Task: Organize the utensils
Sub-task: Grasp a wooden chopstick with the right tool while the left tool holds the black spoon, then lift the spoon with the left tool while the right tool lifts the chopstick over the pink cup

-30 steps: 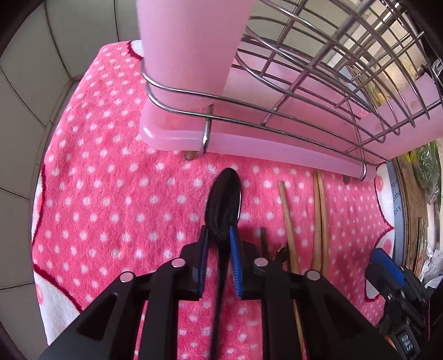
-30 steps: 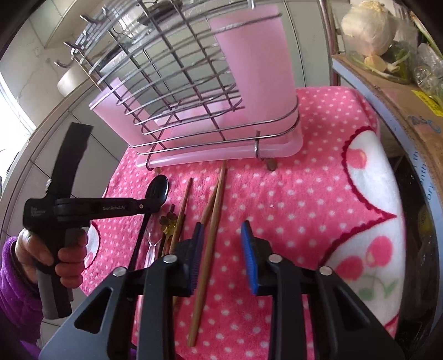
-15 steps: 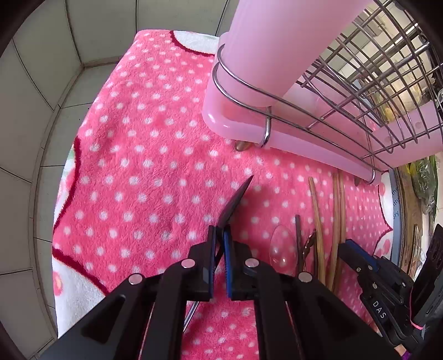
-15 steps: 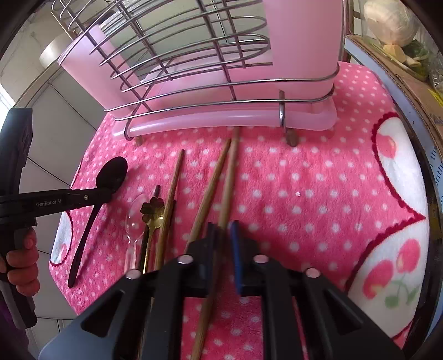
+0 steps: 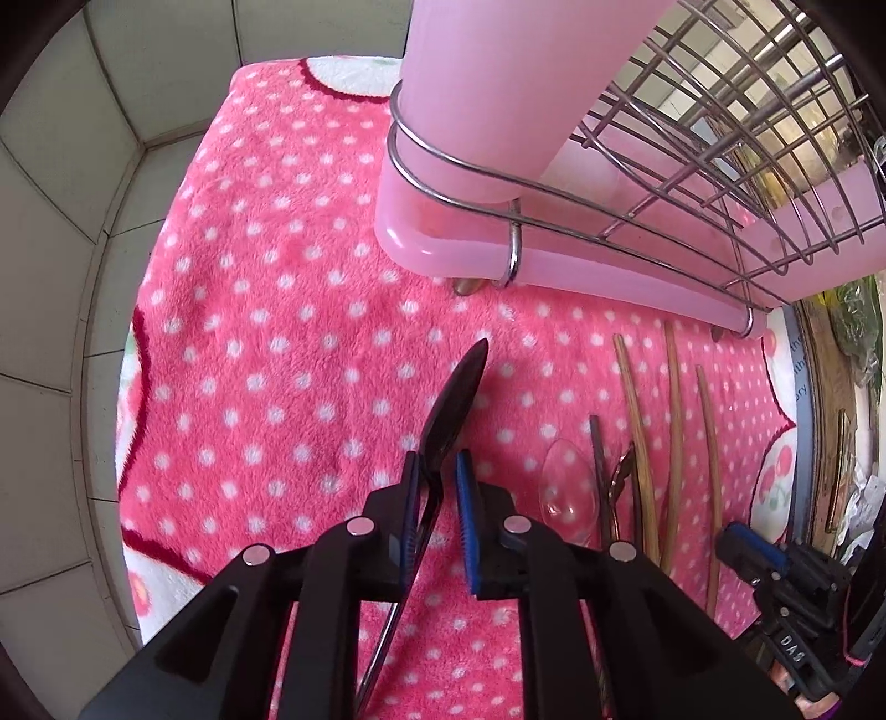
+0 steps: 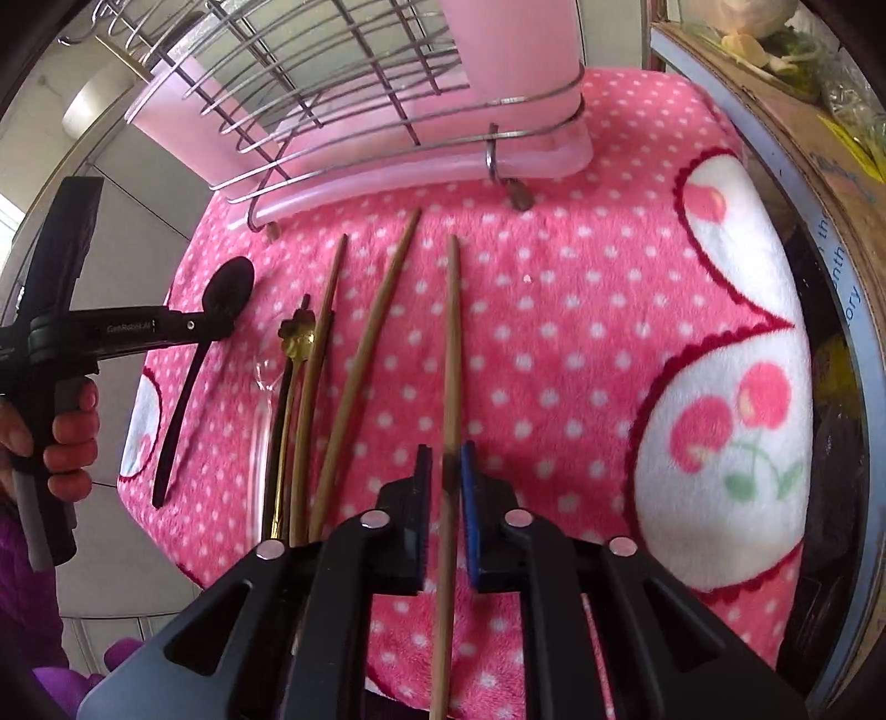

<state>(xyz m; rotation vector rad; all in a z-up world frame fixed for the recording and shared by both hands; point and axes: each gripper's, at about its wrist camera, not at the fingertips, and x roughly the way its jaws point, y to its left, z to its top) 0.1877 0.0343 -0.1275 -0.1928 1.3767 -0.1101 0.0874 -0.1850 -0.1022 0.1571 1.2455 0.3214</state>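
Observation:
My left gripper (image 5: 434, 479) has its jaws apart around a black spoon (image 5: 451, 399), which leans against the left pad, tilted on edge over the towel. The same spoon shows in the right wrist view (image 6: 221, 310), lying by the left gripper (image 6: 210, 327). My right gripper (image 6: 446, 465) is shut on a wooden chopstick (image 6: 453, 343) and holds it just above the towel. Two more wooden chopsticks (image 6: 376, 327), a gold spoon (image 6: 296, 338) and a clear plastic spoon (image 5: 567, 490) lie on the towel between the grippers.
A wire dish rack with a pink tray and pink utensil cup (image 5: 470, 99) stands at the back of the pink dotted towel (image 5: 266, 310). Grey tiled wall lies to the left. A wooden counter edge with vegetables (image 6: 775, 44) runs along the right.
My left gripper's jaws have opened from a tight hold, and the black spoon now leans loose against one pad. My right gripper has drawn one chopstick away to the right of the others.

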